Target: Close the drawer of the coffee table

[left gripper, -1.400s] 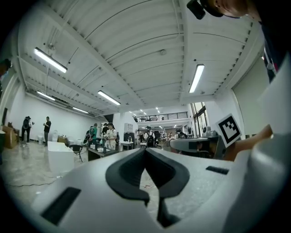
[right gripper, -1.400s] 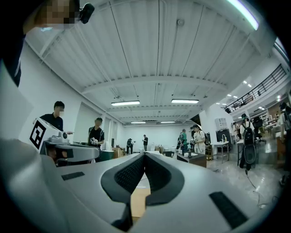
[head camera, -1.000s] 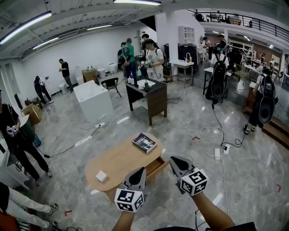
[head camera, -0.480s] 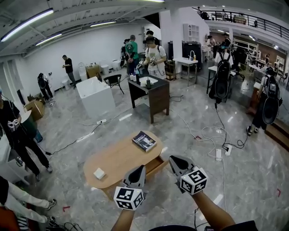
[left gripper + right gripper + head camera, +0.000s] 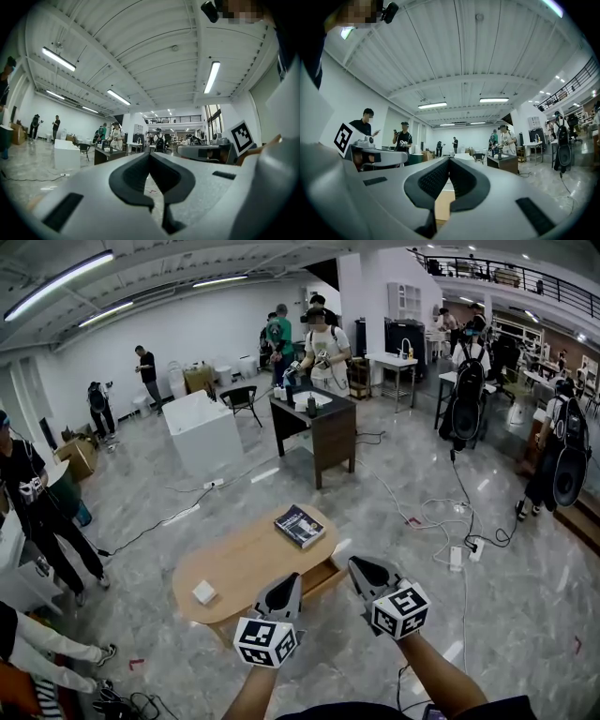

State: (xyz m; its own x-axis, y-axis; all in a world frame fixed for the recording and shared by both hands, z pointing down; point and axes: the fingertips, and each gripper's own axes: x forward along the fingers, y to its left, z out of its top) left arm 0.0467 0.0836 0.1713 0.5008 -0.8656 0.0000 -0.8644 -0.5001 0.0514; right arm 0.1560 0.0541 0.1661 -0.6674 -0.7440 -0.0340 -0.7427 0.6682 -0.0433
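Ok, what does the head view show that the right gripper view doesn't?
Only the head view: the whole table, its drawer open, and the book and white box on top. Only the right gripper view: the right gripper with its jaws together and nothing between them. Both: the left gripper, the dark desk and people beyond.

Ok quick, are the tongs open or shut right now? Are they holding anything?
Left tongs: shut, holding nothing.
Right tongs: shut, holding nothing.
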